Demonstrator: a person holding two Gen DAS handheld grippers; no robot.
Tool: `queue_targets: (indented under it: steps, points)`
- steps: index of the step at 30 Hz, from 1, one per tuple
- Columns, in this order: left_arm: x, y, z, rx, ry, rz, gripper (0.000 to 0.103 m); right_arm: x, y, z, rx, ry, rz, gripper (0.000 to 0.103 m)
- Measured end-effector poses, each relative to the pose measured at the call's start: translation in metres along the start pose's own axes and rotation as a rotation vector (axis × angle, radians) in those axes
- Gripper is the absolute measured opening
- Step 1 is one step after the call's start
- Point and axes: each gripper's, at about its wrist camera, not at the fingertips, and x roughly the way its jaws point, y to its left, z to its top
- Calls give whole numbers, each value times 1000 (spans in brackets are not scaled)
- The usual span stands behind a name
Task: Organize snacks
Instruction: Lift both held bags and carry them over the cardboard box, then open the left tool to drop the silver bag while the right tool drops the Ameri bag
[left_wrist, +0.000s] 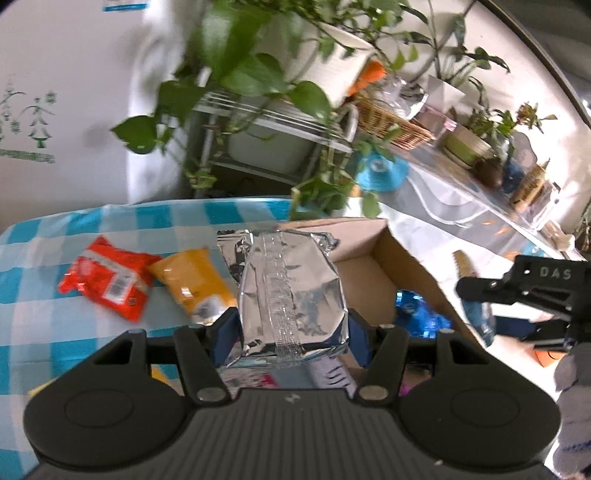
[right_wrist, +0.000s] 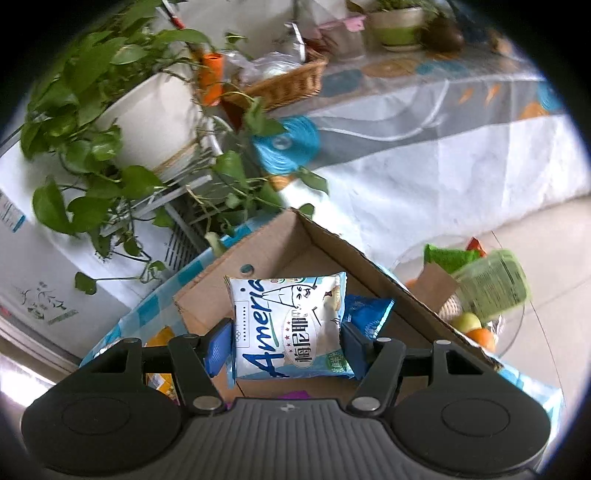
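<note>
My left gripper is shut on a silver foil snack pack, held upright above the near-left edge of the cardboard box. A red snack pack and a yellow snack pack lie on the blue checked tablecloth to the left. My right gripper is shut on a white and blue snack pack over the cardboard box. A blue snack pack lies inside the box, seen too as the blue snack pack. The right gripper shows at the right edge of the left wrist view.
A trailing green plant in a white pot hangs over the table's far edge. A glass bowl with fruit and packets stands right of the box. Behind are a wicker basket, a blue spool and a covered side table.
</note>
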Motion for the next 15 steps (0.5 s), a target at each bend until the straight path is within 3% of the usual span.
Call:
queue_targets:
  steps: [5, 15]
  points:
    - [16, -24, 6, 13, 27, -30, 60, 1, -13, -2, 83, 32, 7, 69]
    - [43, -66, 11, 73, 64, -81, 61, -3, -22, 1, 130, 17, 0, 73]
